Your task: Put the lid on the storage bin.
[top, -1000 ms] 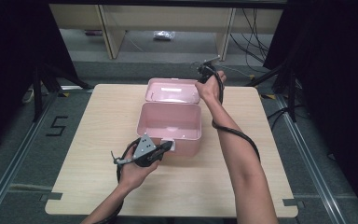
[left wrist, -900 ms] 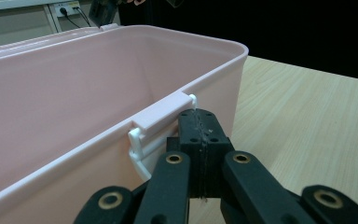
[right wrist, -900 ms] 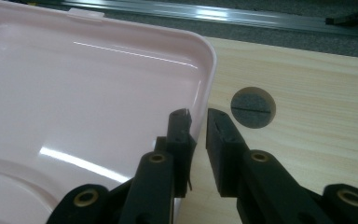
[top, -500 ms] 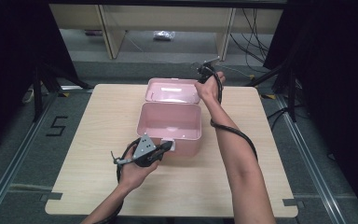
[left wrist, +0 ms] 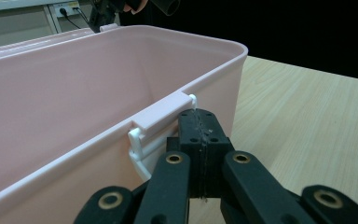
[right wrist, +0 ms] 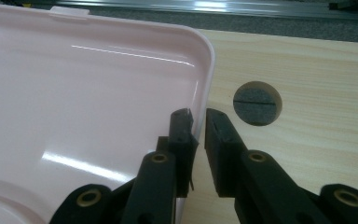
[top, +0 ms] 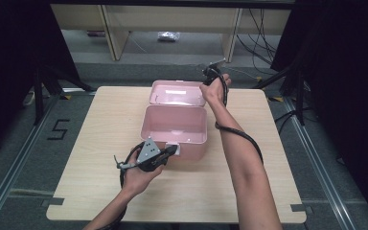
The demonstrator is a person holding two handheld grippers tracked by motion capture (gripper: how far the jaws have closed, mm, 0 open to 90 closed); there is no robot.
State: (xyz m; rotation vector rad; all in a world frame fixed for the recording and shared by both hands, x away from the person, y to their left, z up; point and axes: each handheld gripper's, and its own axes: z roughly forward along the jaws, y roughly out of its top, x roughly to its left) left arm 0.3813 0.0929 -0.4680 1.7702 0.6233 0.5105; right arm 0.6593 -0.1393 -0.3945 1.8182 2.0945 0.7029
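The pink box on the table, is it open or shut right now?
Open. The pink box shows its bare inside from above, and its lid lies flipped back flat on the table behind it.

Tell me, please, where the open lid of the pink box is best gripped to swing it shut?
Probably the lid's side rim, from the right. The lid lies tipped back behind the box, and its thin raised rim suits two jaws. The right gripper already has one jaw inside and one outside it.

Even overhead light, dark surroundings, glare on the pink lid (right wrist: 74, 116).
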